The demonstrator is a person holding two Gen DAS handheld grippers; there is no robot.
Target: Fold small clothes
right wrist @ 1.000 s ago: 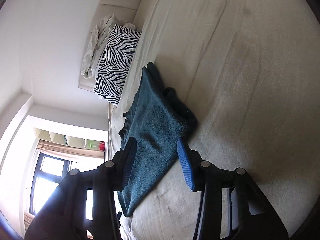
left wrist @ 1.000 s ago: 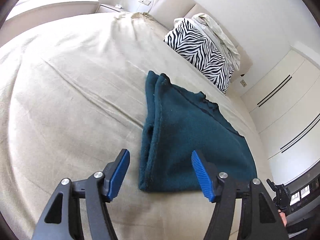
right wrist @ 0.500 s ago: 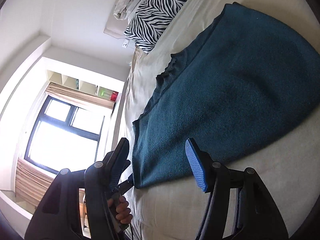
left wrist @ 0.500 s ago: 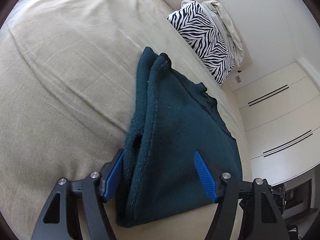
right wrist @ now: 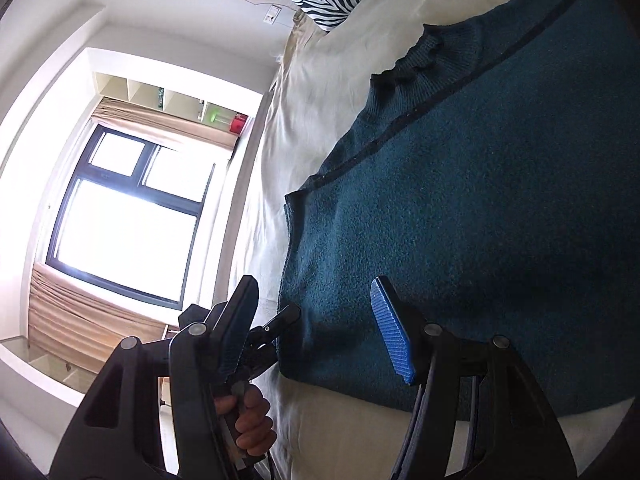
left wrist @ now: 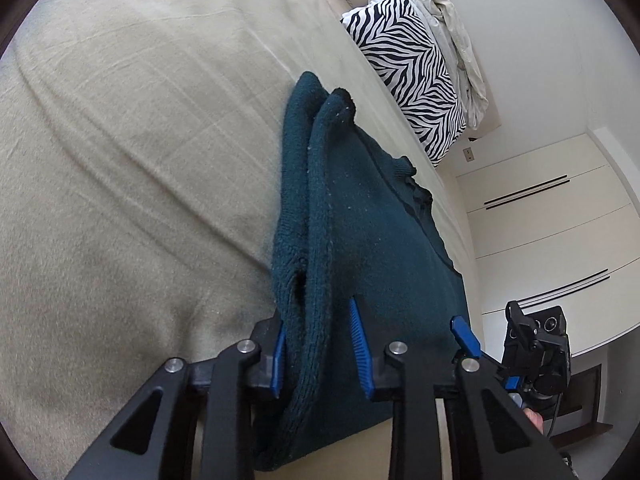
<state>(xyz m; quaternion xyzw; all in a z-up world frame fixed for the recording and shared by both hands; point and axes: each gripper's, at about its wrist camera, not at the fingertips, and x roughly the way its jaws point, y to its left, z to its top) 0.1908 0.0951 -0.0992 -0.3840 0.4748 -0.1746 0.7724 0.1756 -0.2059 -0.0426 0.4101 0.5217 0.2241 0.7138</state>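
Observation:
A dark teal knitted sweater (left wrist: 360, 240) lies folded on the beige bed, its sleeves stacked along its left edge. My left gripper (left wrist: 318, 348) has narrowed around the folded sleeve edge at the sweater's near left corner, and the knit fills the gap between its blue pads. The same sweater fills the right wrist view (right wrist: 460, 220). My right gripper (right wrist: 316, 328) is open, its jaws astride the sweater's near corner, the blue right pad (right wrist: 390, 328) over the cloth. The right gripper's tip also shows in the left wrist view (left wrist: 462, 334).
The beige bed sheet (left wrist: 140, 160) spreads wide to the left. A zebra-print pillow (left wrist: 408, 68) with a pale crumpled cloth (left wrist: 456, 28) leans at the headboard. White wardrobe doors (left wrist: 560, 220) stand beyond the bed. A bright window (right wrist: 124, 216) lies past the bed edge.
Both grippers moved down and forward onto the sweater's near edge. The left gripper's jaws narrowed around the folded sleeve edge. The right gripper stayed open.

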